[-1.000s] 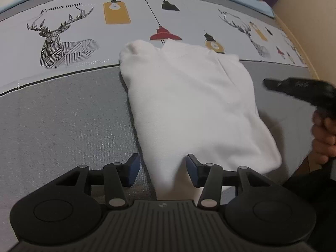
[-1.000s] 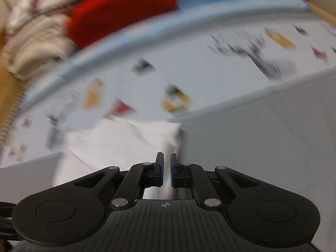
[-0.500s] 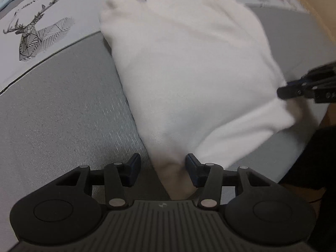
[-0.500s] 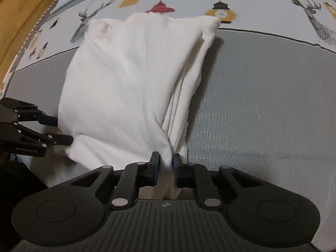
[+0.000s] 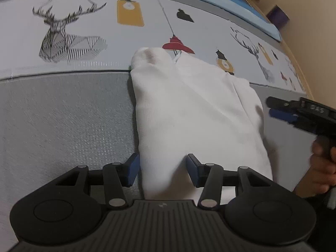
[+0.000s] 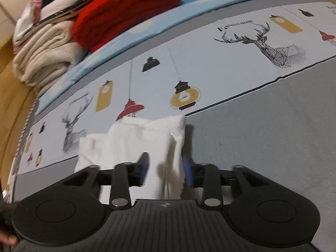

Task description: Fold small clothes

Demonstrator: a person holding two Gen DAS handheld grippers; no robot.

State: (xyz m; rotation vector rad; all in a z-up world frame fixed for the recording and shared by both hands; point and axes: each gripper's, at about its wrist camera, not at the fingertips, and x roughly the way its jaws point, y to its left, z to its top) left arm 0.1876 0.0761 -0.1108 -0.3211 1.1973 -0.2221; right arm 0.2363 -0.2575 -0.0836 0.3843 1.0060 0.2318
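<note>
Softly rumpled, the folded white cotton garment (image 5: 195, 113) lies on the textured grey bed sheet (image 5: 63, 121), its near edge between the spread jaws of the left gripper (image 5: 162, 169) and right gripper (image 6: 166, 169)

bare grey bedsheet (image 5: 67, 121) flanking garment (image 5: 189, 109)

You've got a bed (image 5: 63, 115) under you, its near part a plain grey cover. Further back runs a pale printed band (image 6: 220, 63) with stag heads, lanterns and yellow tags, then a light blue strip (image 6: 130, 35). Lying flat on it is the folded white garment (image 5: 189, 109), its far end across the seam between grey and print. At the bed's far edge sits a pile of folded clothes (image 6: 63, 31), red and cream among them.
</note>
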